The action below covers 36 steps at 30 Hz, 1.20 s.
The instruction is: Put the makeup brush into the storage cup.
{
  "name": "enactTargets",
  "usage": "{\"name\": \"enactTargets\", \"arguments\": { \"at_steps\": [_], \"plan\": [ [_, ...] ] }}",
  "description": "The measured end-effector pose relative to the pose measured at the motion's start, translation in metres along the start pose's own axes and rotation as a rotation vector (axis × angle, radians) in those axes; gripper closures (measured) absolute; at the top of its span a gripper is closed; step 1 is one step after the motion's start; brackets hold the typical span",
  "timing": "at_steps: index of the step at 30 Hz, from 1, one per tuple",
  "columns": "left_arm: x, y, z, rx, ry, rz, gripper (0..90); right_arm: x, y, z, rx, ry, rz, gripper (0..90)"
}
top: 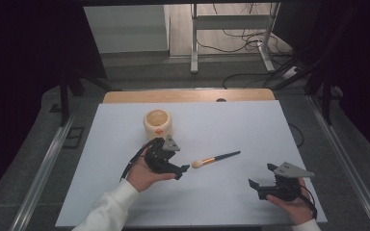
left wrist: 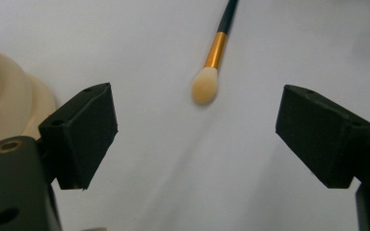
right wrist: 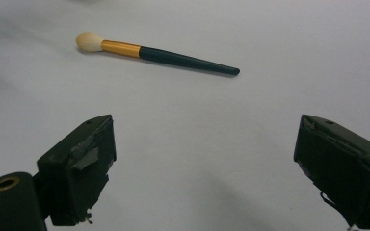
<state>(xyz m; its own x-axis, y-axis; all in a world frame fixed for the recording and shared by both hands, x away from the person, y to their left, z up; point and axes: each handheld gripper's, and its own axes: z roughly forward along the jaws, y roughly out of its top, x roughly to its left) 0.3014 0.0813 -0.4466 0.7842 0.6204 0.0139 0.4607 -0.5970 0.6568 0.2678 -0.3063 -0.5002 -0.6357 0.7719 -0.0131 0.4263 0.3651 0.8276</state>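
A makeup brush (top: pixel 215 158) with a cream tuft, gold ferrule and dark handle lies flat on the white sheet (top: pixel 221 130), tuft toward the left. My left gripper (top: pixel 180 160) is held just left of the tuft, open, nothing between its jaws. In the left gripper view the brush (left wrist: pixel 216 50) lies ahead of the open gripper (left wrist: pixel 195 130), tuft nearest, not touched. My right gripper (top: pixel 261 175) rests near the front right of the sheet, open and empty. In the right gripper view the brush (right wrist: pixel 159 54) lies farther off, beyond the gripper (right wrist: pixel 202 144).
A cream round pot (top: pixel 157 123) with an orange mark stands behind the left gripper; its side shows at the left of the left gripper view as the pot (left wrist: pixel 9 106). A wooden table edge (top: pixel 188 96) runs behind the sheet. Metal rails flank the table.
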Motion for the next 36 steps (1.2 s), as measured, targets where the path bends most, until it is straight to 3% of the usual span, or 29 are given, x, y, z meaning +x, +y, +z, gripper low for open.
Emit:
{"name": "enactTargets", "arguments": {
  "at_steps": [36],
  "plan": [
    [-0.011, 0.028, 0.026, 0.004, -0.024, 0.019, 15.5, 0.001, 0.000, 0.001, 0.002, 0.007, -0.002, 7.9]
  ]
}}
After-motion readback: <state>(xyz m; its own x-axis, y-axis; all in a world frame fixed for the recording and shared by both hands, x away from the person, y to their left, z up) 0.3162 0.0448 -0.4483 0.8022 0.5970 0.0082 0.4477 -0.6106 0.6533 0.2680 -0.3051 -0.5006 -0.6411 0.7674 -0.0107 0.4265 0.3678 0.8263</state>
